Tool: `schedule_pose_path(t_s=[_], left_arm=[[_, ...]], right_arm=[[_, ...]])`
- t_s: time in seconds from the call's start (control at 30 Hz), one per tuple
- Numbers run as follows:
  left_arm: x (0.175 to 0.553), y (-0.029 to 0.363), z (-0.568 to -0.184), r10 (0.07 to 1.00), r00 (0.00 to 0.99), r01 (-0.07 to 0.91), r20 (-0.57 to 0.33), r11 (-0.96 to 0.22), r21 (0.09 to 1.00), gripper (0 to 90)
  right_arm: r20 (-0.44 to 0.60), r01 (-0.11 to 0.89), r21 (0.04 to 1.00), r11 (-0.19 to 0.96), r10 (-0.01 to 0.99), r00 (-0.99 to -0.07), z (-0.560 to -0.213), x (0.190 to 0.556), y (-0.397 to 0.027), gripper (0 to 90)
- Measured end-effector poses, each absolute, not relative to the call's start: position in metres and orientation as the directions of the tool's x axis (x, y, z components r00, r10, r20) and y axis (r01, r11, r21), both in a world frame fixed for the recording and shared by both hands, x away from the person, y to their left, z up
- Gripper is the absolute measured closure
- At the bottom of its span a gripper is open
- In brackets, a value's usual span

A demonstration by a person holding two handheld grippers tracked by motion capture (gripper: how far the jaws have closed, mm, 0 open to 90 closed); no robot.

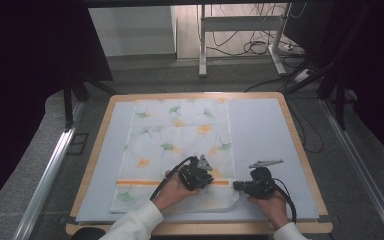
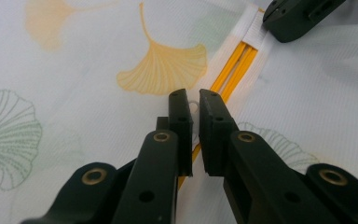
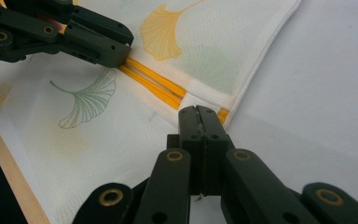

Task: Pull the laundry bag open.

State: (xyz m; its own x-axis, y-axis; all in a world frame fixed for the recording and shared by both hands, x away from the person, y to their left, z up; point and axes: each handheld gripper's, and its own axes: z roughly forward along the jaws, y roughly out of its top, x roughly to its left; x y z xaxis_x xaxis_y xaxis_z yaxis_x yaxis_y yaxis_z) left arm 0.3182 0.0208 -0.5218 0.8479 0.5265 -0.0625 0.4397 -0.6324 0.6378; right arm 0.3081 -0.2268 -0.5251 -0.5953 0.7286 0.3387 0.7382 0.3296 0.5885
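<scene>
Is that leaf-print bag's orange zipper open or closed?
Partly open, it seems: the orange zipper shows two strips with a gap; the left gripper's fingers clamp its small pull ring.

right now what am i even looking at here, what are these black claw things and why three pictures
A person sits at a table holding a hand-held two-jaw gripper in each hand. The high view looks down from above; the other two pictures come from small cameras riding on each gripper, looking along its black jaws.

On the table lies a white mesh zip bag printed with ginkgo leaves, with an orange zipper across it.

The left gripper is closed on the small zipper pull. The right gripper is closed at the bag's edge by the zipper's end, apparently pinching the fabric to steady it.
</scene>
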Motion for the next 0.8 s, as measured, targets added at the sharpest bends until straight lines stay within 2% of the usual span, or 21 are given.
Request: schedule_pose_path(t_s=[0.8], left_arm=[[0.313, 0.046, -0.524, 0.560, 0.824, 0.475, -0.083, -0.602, 0.642, 85.0]], right_arm=[[0.332, 0.730, 0.595, 0.337, 0.724, -0.604, -0.525, 0.308, -0.227, 89.4]])
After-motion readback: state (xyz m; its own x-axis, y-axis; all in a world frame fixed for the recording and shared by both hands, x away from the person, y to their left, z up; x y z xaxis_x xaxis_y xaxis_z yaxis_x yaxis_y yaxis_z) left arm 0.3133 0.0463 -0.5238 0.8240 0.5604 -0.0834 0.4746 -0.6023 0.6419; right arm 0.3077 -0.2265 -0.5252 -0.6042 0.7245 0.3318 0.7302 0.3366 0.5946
